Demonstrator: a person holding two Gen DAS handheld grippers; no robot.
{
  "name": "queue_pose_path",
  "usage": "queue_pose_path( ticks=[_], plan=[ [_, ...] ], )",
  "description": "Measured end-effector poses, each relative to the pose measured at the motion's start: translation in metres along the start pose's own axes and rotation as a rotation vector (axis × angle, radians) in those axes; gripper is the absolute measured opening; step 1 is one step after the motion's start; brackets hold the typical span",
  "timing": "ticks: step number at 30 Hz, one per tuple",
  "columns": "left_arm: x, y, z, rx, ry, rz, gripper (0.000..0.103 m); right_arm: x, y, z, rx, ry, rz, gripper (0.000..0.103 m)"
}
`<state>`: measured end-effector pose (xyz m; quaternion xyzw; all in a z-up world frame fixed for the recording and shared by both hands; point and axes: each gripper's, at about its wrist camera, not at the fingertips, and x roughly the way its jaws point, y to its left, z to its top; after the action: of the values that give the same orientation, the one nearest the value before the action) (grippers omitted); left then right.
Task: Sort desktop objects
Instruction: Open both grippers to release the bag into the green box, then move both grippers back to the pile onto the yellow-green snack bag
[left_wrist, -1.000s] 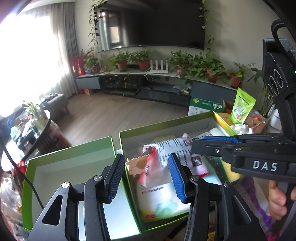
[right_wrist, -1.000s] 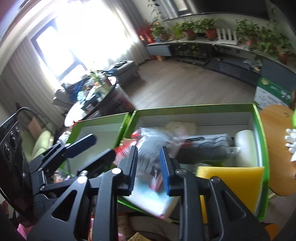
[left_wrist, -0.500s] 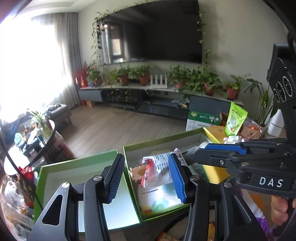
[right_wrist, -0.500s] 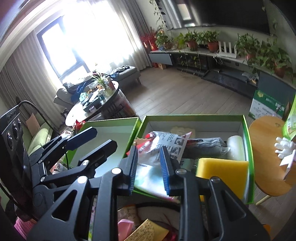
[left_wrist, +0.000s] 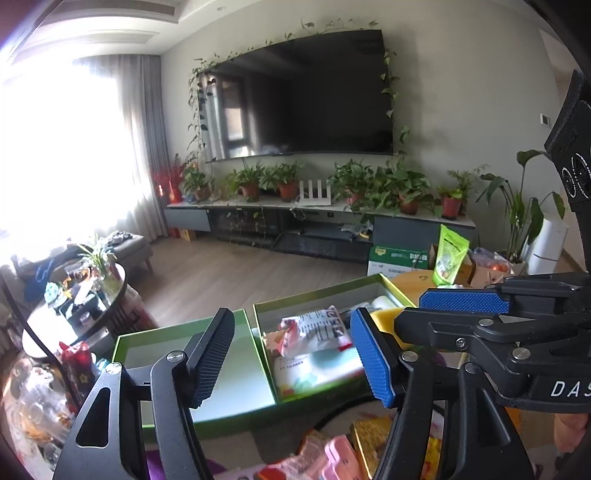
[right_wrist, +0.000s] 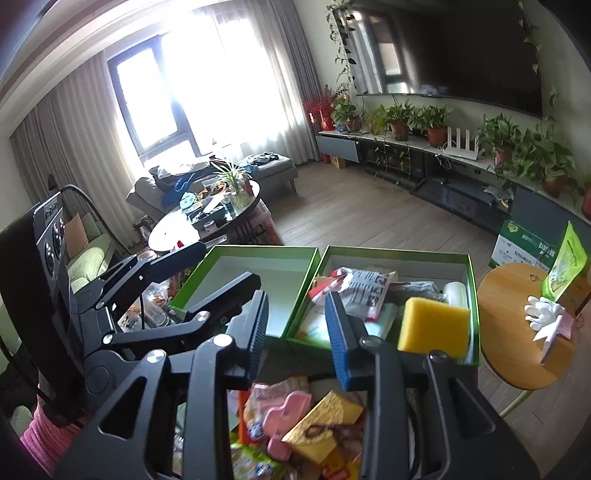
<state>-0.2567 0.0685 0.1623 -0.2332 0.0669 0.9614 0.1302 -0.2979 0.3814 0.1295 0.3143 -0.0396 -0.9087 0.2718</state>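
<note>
My landmark is the right green box (right_wrist: 471, 295), the one that is already filling up. Left of it, touching wall to wall, sits the left green box (right_wrist: 258, 254), bare inside as far as I can see. My left gripper (left_wrist: 291, 360) hangs above the seam between the two, jaws spread wide with nothing in them. My right gripper (right_wrist: 297, 339) is on the near side of the right green box, jaws parted about halfway and also holding nothing.

Inside that box, from its left wall: a crinkly printed snack packet (right_wrist: 356, 290) lying on a flat white pouch (left_wrist: 314, 371), then the yellow sponge (right_wrist: 434, 325) against the near wall, with a white roll (right_wrist: 455, 293) behind it.

Nearer to me than the box lies the unsorted heap: a pink plastic piece (right_wrist: 284, 413) and a yellow packet (right_wrist: 325, 424) over other wrappers. I judge these light; film slides and crumples, so I would pinch a sealed edge. The pink piece looks stiff, best taken across its narrow waist.
</note>
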Motion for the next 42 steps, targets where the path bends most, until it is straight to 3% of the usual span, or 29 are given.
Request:
queue_pose_path(
  ticks=[14, 24, 38, 42],
  plan=[
    [-0.078, -0.008, -0.015, 0.012, -0.06, 0.019, 0.066, -0.061, 0.046, -0.03, -0.028, -0.055, 0.034, 0.033],
    [-0.119, -0.008, -0.051, 0.009, -0.09, 0.05, 0.066, -0.08, 0.075, -0.061, -0.067, -0.071, 0.057, 0.033],
    [-0.12, -0.012, -0.119, -0.029, -0.008, 0.01, 0.066, -0.073, 0.087, -0.132, -0.062, -0.029, 0.019, 0.035],
    [-0.115, -0.017, -0.135, -0.013, 0.009, 0.03, 0.066, -0.064, 0.084, -0.149, -0.044, -0.014, 0.016, 0.037]
  ],
)
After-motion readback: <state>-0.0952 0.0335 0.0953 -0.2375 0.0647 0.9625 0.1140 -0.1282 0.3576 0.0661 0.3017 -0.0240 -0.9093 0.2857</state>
